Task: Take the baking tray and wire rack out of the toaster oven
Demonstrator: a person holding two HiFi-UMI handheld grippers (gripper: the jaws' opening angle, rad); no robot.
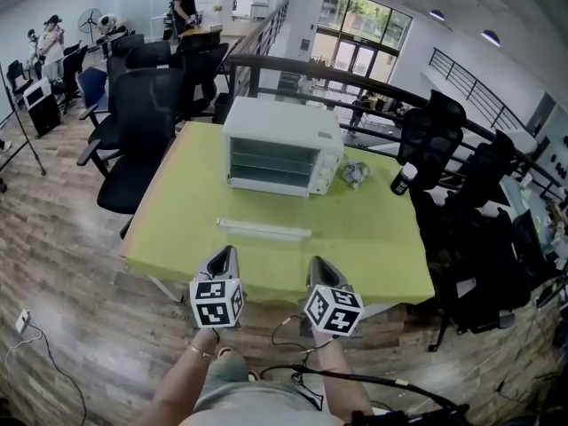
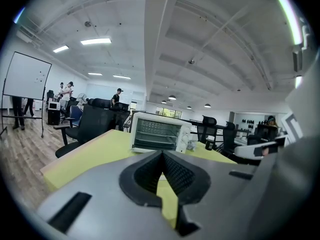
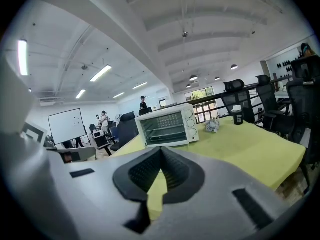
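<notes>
Toaster oven (image 1: 282,145) lies crosswise, door toward closed, empty left hand-held gripper (image 1: 228,251) and right hand-held gripper (image 1: 318,262).

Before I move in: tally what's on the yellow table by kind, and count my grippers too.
toaster oven: 1
long white strip: 1
crumpled wad: 1
dark bottle with white cap: 1
grippers: 2 (left gripper, right gripper, both shut, nothing held)
Total: 6
</notes>
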